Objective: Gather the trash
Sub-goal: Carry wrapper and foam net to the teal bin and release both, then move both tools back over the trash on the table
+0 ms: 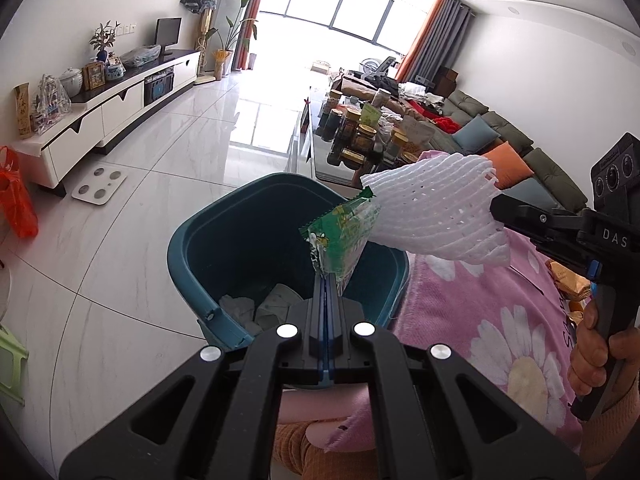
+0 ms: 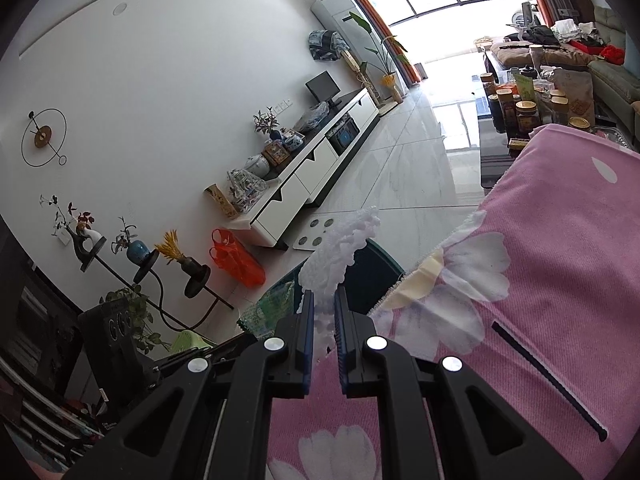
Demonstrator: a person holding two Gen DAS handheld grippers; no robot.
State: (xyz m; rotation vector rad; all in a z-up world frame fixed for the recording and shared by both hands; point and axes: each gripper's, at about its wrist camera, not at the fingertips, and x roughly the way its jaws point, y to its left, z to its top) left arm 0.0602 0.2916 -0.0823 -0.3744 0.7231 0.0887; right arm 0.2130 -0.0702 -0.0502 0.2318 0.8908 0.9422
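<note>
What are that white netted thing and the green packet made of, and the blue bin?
White net sleeve: looks like soft foam mesh, matte, with open diamond holes. Green wrapper: thin glossy plastic film, crinkled, printed. Bin: seemingly hard moulded plastic, smooth teal with a slight sheen.

White glossy tiled floor point(image 1: 168, 184) with thin dark joint lines, carrying the teal trash bin point(image 1: 208, 248) — crumpled white paper inside at the bottom. Flat white bathroom scale point(image 1: 99, 189) lying on the tiles just in front of the low white TV cabinet point(image 1: 100, 116), also standing on the floor. Orange plastic bag point(image 1: 16, 196) on the tiles near the cabinet's end. Pale green stool point(image 1: 10, 364) at the left edge. Beside the bin, touching its rim — pink daisy-print blanket point(image 1: 480, 320). Farther back, dark glass worktop point(image 1: 320, 152) crowded with jars point(image 1: 362, 140).
</note>
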